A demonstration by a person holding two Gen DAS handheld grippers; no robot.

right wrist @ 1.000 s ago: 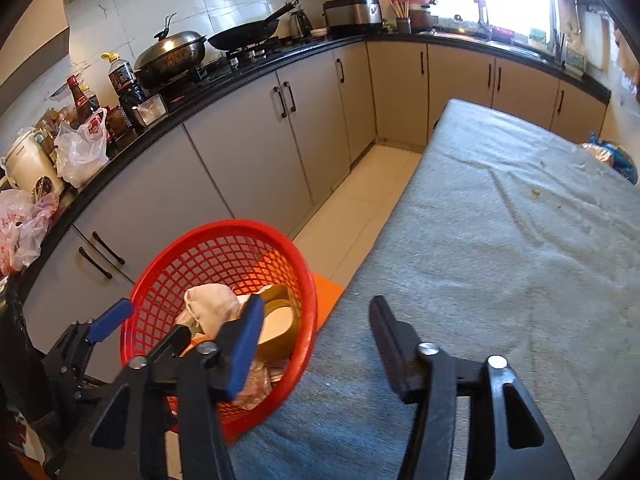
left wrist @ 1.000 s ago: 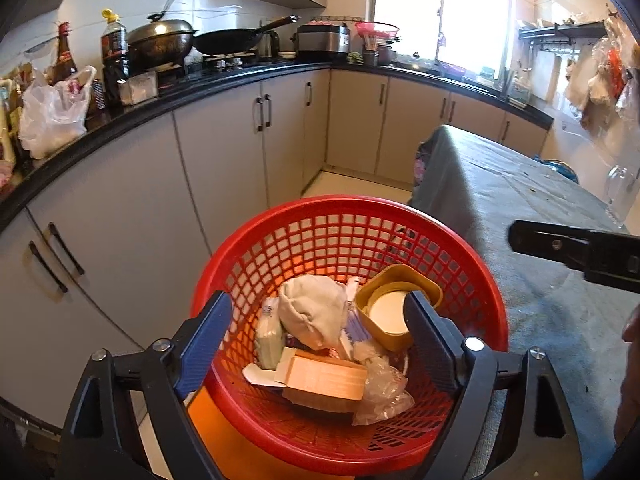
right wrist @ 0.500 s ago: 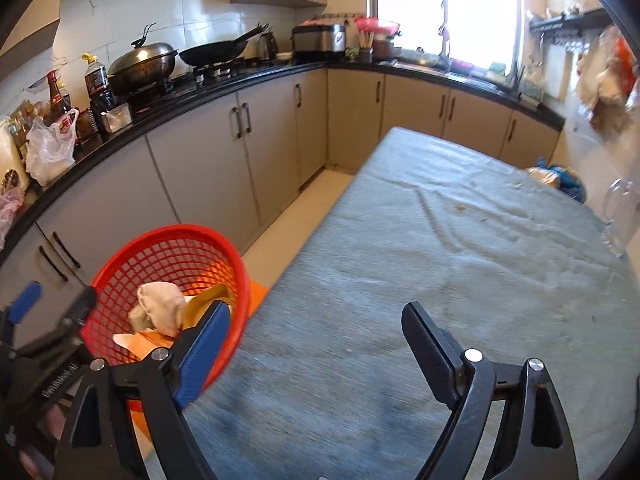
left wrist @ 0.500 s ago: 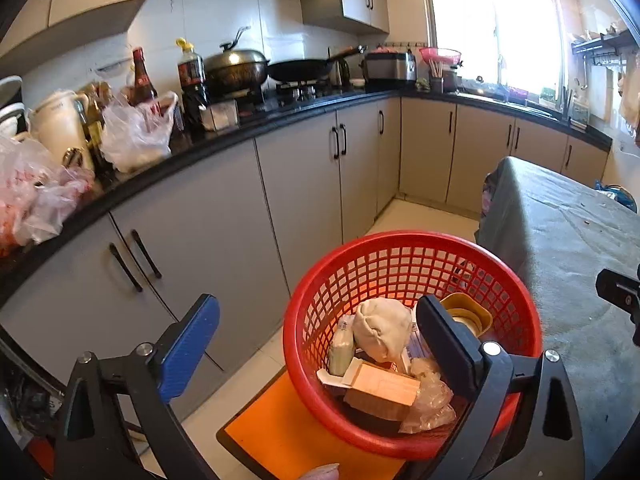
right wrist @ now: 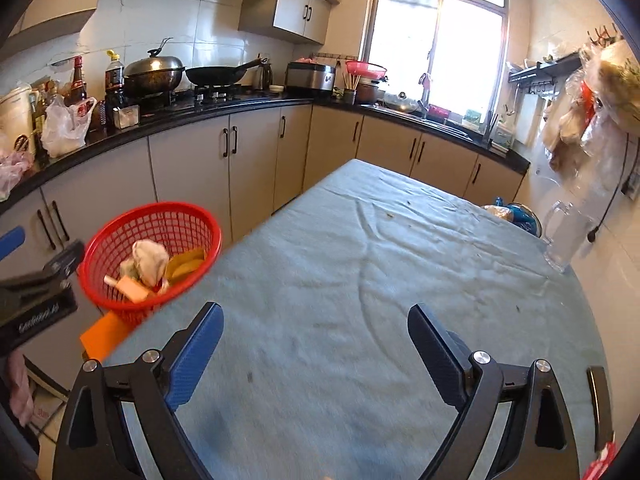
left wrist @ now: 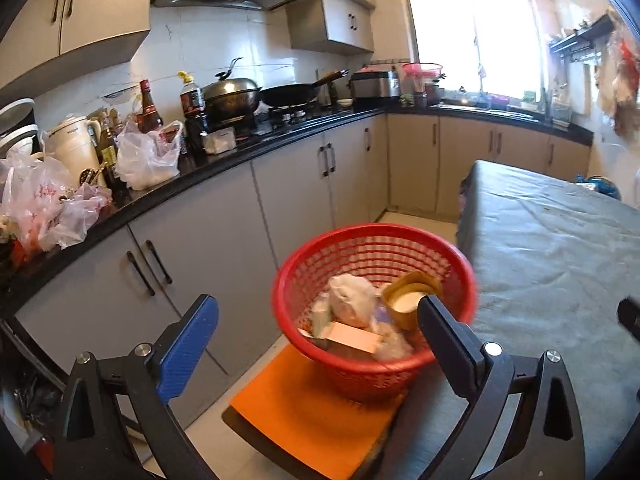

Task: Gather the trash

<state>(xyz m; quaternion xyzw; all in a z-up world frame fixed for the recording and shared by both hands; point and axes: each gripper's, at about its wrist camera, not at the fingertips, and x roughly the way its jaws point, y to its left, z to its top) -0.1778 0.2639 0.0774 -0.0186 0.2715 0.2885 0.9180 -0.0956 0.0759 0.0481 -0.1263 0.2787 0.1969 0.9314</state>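
Two views make up this figure. Left wrist view: your left claw [left wrist: 316, 320] has just been opening and stands wide, with nothing between its fingers. Ahead of it the red basket [left wrist: 374, 240] sits on an orange stool [left wrist: 304, 412], just beside the near corner of the desk [left wrist: 552, 248] under its grey-blue cloth. In the basket lie the collected trash items: a crumpled white wad [left wrist: 350, 298], a yellow cup [left wrist: 412, 298] and a flat pale box [left wrist: 352, 336]. The outlines are slightly blurred.

Right wrist view: your right claw [right wrist: 314, 342] has likewise just been opening, is spread wide and holds nothing, hanging above the bare cloth of the desk. The basket shows at the left, off the desk's edge, with part of your left claw in front of it at the frame's border. A clear jug [right wrist: 566, 240] stands at the desk's far right edge.
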